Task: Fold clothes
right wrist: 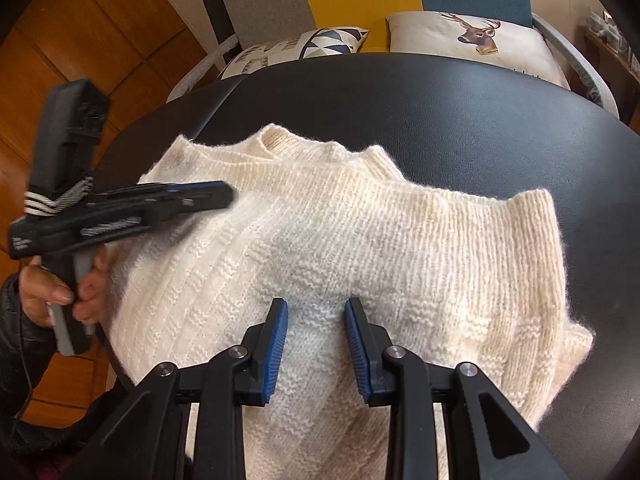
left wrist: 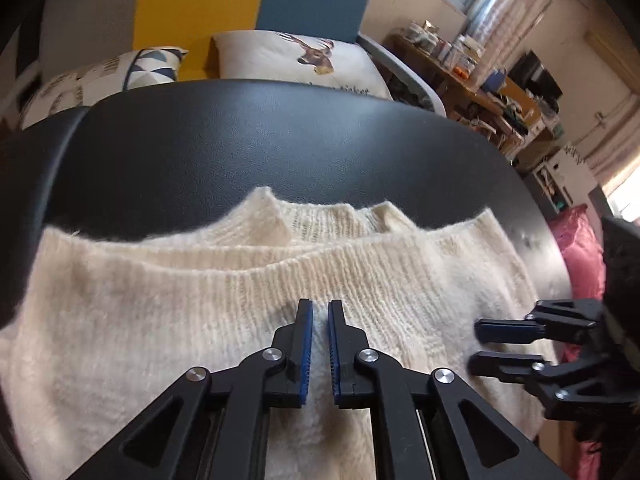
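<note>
Knitwear covers much of the round black table (right wrist: 460, 120): a cream sweater (right wrist: 380, 248) lies flat, partly folded, its ribbed hem toward the far side and one corner reaching the table's right rim. Plenty of bare tabletop stays free beyond it, before the cushioned chairs (right wrist: 472, 36). Both tools press down on the near part of the knit, so a fold looks to be in hand, likely smoothing or pinching the near edge. The left gripper (left wrist: 319, 320) is clenched, a thin ridge of wool apparently caught between its pads. The right gripper (right wrist: 316, 320) stands part open over the knit, grasping nothing. Next, I'd guess, the near edge must be lifted evenly and carried toward the hem.
</note>
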A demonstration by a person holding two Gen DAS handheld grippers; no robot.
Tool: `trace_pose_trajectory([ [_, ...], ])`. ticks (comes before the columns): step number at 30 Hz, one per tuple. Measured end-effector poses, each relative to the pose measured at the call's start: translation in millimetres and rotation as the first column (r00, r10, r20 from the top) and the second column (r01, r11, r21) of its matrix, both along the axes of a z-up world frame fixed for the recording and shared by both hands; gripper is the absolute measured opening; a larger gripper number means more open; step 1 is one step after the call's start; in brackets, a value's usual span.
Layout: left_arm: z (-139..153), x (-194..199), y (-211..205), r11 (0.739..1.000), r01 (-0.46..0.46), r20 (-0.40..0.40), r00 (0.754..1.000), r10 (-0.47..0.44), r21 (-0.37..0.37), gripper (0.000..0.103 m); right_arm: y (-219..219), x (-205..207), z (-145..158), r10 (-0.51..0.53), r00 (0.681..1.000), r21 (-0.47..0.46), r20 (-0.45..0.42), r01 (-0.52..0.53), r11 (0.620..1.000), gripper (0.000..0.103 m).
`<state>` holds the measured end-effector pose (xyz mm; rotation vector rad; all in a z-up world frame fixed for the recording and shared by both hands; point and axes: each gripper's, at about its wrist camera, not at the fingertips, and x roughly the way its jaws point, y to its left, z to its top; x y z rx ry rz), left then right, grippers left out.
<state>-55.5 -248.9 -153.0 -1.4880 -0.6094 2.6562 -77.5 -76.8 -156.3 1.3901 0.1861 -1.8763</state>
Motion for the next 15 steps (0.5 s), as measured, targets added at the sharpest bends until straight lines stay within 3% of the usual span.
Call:
trace_pose_trajectory([
  [4,36.9,57.5,-40.7,0.997,-0.049,-0.082,0.995,0.054,0.063,0.022,-4.7,4.5,10.4,-0.038,0.998,-0.002,-0.041,0.038,0.999,0.030],
  [7,53.6,115.3,-85.5,0.987,-0.098,-0.132,0.985,0.114,0.125,0.032,-9.1,11.2,27.8,-0.034,0.998,-0.091,-0.055,0.029,0.995,0.030],
  [11,40.6,188.5,-134.1,0.971,-0.128,-0.130,0.979,0.156,0.202,0.037,-48.8,33.6,38.5,0.097,0.995,-0.154,-0.008,-0.097,0.983,0.030],
  [15,12.6,227.8,-137.8,0.964,-0.051,-0.113,0.990,0.083,0.263,0.037,-101.9,41.3,42.8,0.194,0.980,-0.174,0.037,-0.185,0.967,0.030],
])
